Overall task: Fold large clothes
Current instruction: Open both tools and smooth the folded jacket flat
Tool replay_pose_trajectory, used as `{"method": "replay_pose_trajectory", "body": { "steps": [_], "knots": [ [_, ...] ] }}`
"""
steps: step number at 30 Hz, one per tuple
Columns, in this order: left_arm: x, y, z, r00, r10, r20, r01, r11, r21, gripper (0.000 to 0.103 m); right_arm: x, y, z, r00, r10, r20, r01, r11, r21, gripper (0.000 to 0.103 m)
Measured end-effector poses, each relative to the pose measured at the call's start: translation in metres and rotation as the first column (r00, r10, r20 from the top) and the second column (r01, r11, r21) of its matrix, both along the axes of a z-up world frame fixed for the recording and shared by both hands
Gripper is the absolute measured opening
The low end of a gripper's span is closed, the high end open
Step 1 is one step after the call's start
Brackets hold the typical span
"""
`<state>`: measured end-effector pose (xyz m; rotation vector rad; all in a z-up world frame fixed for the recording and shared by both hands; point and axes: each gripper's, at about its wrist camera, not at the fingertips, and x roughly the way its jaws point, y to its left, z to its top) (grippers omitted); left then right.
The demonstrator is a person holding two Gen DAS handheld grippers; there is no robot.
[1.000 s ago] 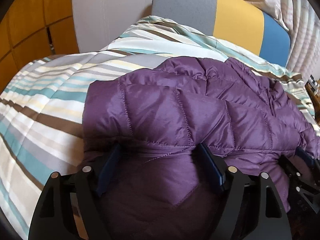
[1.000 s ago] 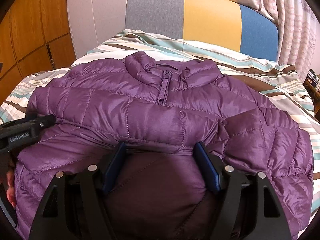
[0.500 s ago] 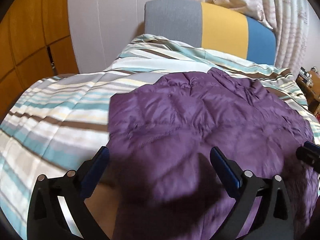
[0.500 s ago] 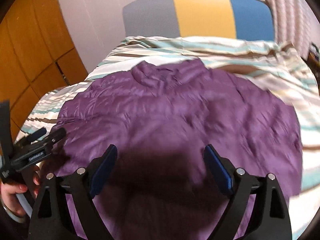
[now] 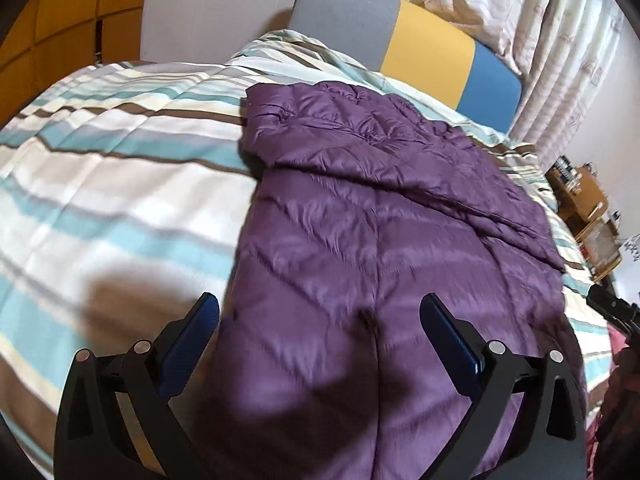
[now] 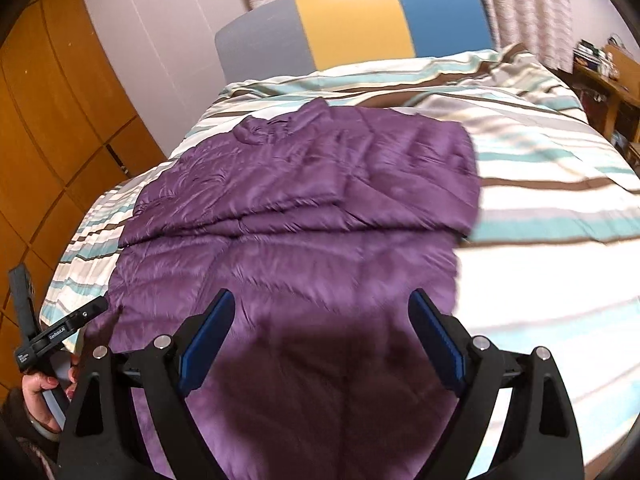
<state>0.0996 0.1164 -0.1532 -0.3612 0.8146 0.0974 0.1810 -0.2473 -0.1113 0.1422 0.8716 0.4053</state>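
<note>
Both tools, left tool (image 5: 320, 320) and right tool (image 6: 320, 316), gape empty above the purple jacket (image 6: 304, 208); its slippery, puffy folded sleeves could spring apart.

Both grippers (image 5: 319, 334) (image 6: 322, 330) off the purple jacket (image 5: 380, 220) — fingers wide apart, its hem no longer pinched, backed away.

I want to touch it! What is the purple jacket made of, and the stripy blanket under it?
The purple jacket looks like thin, shiny nylon-type cloth with soft puffy filling: light glints off it, and stitched lines split it into padded squares. The stripy blanket looks like matte woven fabric, probably cotton: no shine, soft wrinkles, flat printed stripes. I can't be sure of either from looks alone.
</note>
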Motion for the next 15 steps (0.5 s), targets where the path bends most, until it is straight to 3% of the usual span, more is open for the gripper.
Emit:
{"method": "replay_pose_trajectory", "body": {
  "steps": [5,15],
  "knots": [
    [-0.025,-0.001,0.007,1.000,-0.015,0.021,0.014,0.999,0.048,0.100,-0.027,-0.031,0.002,1.000,-0.018,-0.015,0.018,1.000,-0.024,0.088],
    [-0.065,-0.001,0.011,0.999,-0.037,0.036,0.036,0.999,0.041,0.099,-0.070,-0.076,-0.014,0.994,-0.043,-0.099,0.037,0.997,-0.064,0.079]
  ]
}}
